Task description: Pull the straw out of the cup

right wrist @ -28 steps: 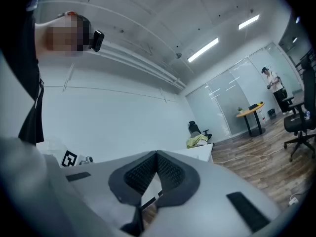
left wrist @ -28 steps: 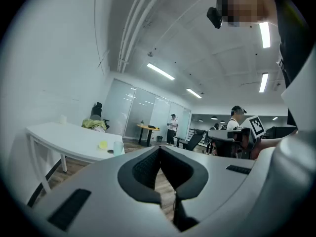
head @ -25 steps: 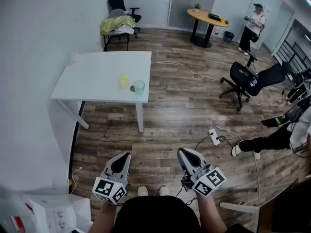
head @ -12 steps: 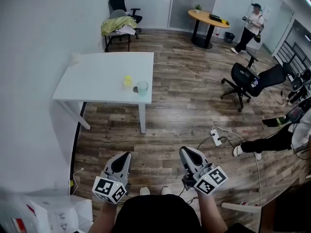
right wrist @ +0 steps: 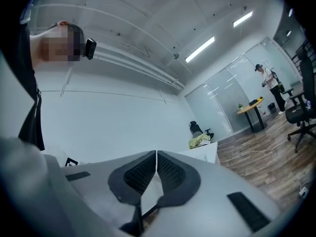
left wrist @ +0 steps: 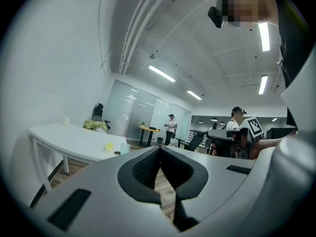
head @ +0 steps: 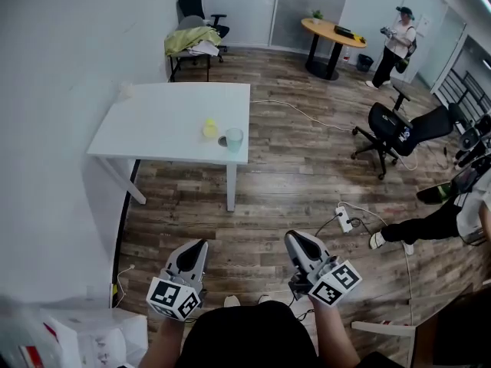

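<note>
A clear cup (head: 234, 139) stands near the front right corner of the white table (head: 153, 129), far ahead of me. In the left gripper view the cup (left wrist: 125, 147) is a small shape on the table edge. I cannot make out a straw at this distance. Beside the cup lies a yellow object (head: 209, 128) and a small dark lid (head: 222, 140). My left gripper (head: 192, 253) is shut and empty, low over the floor. My right gripper (head: 301, 245) is also shut with nothing in it.
A black office chair (head: 395, 129) and a power strip (head: 342, 218) with cables lie on the wooden floor to the right. A person (head: 391, 44) stands near a round wooden table (head: 331, 31) at the back. Someone's legs (head: 418, 225) reach in from the right. White boxes (head: 77, 336) sit at the lower left.
The table and cup have shifted slightly right and down in the head view. Both grippers keep their place in the view and stay shut. The standing person at the back has moved a little.
</note>
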Demonstrator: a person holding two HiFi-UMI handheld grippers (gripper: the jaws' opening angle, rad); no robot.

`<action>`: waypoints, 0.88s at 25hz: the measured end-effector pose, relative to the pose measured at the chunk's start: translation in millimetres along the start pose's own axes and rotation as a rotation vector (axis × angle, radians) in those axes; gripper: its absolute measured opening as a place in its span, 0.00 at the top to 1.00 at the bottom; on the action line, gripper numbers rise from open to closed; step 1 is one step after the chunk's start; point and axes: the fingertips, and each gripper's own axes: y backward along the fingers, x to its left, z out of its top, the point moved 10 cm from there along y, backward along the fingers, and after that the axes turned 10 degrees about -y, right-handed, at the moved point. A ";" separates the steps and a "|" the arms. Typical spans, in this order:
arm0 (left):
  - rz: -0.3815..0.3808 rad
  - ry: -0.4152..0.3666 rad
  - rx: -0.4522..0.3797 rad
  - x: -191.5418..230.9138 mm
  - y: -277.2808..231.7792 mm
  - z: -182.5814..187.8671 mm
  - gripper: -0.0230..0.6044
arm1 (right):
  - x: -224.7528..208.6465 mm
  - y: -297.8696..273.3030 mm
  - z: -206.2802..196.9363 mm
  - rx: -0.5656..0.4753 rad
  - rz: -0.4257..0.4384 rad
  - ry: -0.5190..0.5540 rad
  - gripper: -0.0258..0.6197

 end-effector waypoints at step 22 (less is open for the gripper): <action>-0.007 0.017 0.006 28.5 10.1 -11.1 0.94 | 10.6 -30.6 -11.2 0.013 0.010 0.001 0.92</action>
